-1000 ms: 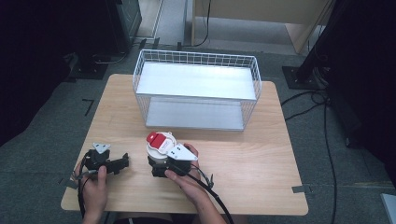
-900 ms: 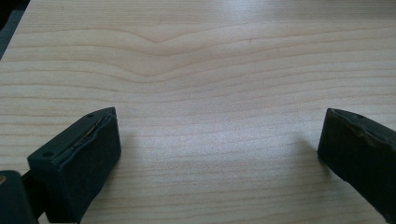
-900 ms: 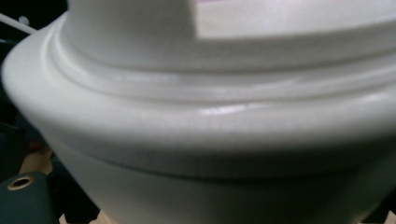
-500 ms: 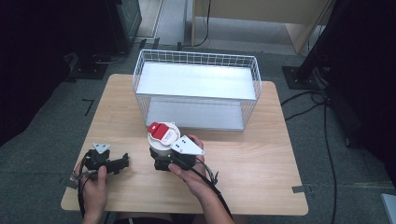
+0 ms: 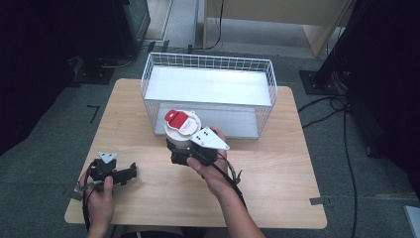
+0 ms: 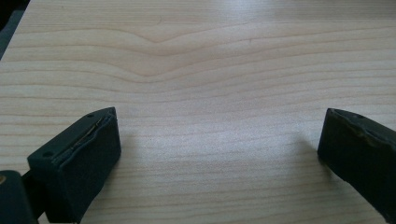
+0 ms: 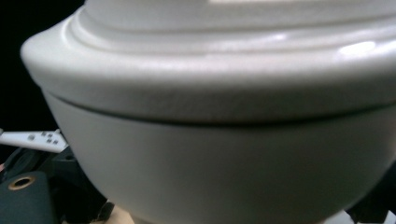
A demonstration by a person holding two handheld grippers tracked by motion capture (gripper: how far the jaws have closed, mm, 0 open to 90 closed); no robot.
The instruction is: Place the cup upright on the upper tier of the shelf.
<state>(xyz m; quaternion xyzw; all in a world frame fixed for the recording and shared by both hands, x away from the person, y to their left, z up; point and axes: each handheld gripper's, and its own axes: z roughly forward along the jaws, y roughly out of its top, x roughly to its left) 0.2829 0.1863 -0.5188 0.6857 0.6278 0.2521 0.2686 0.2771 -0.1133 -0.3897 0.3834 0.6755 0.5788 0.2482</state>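
Observation:
A round white container [image 5: 179, 133] with a red flap on its lid is held off the table, just in front of the wire basket [image 5: 208, 62]. My right gripper [image 5: 177, 149] is shut on the container's lower body, and a hand grips it from behind. In the right gripper view the white container [image 7: 224, 140] looms very close, its lid rim above and its body below. At the table's near left my left gripper [image 5: 130, 172] lies low on the wood. Its jaws are wide apart in the left gripper view, so the left gripper [image 6: 219, 154] is open with bare wood between them.
The wooden table [image 5: 277, 173] has free room at its right and front. The basket has white wire walls and a pale floor, and it takes up the far middle of the table. Cables trail from both grippers toward the near edge.
The right gripper has carried the white container upward and a little toward the basket. The left gripper has stayed where it was.

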